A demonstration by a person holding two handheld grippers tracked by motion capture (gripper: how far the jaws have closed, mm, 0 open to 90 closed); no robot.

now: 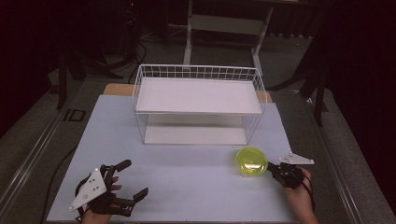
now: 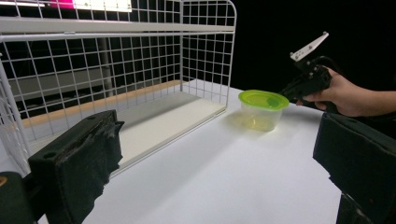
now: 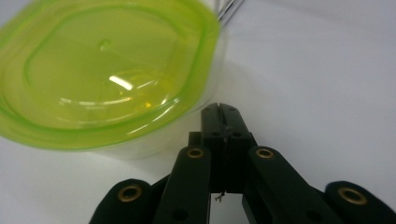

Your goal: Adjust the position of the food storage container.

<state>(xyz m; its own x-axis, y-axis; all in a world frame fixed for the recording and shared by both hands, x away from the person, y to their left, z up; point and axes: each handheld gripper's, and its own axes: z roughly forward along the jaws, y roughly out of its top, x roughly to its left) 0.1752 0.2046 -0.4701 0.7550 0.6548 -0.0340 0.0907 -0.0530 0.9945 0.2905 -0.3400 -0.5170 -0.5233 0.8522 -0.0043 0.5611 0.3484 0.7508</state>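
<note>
High view: white table point(image 1: 187, 186), with a white wire basket rack point(image 1: 198, 105) standing at its far centre, fitted with an upper shelf board and a lower board. Near right of the rack stands a clear round container with a green lid point(image 1: 251, 161), upright on the table, lid on.

Right tongs point(image 1: 271, 167): held in a hand at the near right, jaws pressed together with nothing between them, tips just beside the container's right edge. Right gripper view: the closed jaws point at the container point(image 3: 105, 74), stopping just short of its wall; whether they touch it cannot be told.

Left tongs point(image 1: 133, 179): held at the near left of the table, jaws spread wide, released, gripping nothing, well apart from the container. Left gripper view: the two black pads point(image 2: 77, 163) stand far apart, with the rack point(image 2: 116, 70) at left, the container point(image 2: 263, 108) beyond, and the right tongs point(image 2: 286, 92) beside it.
</note>
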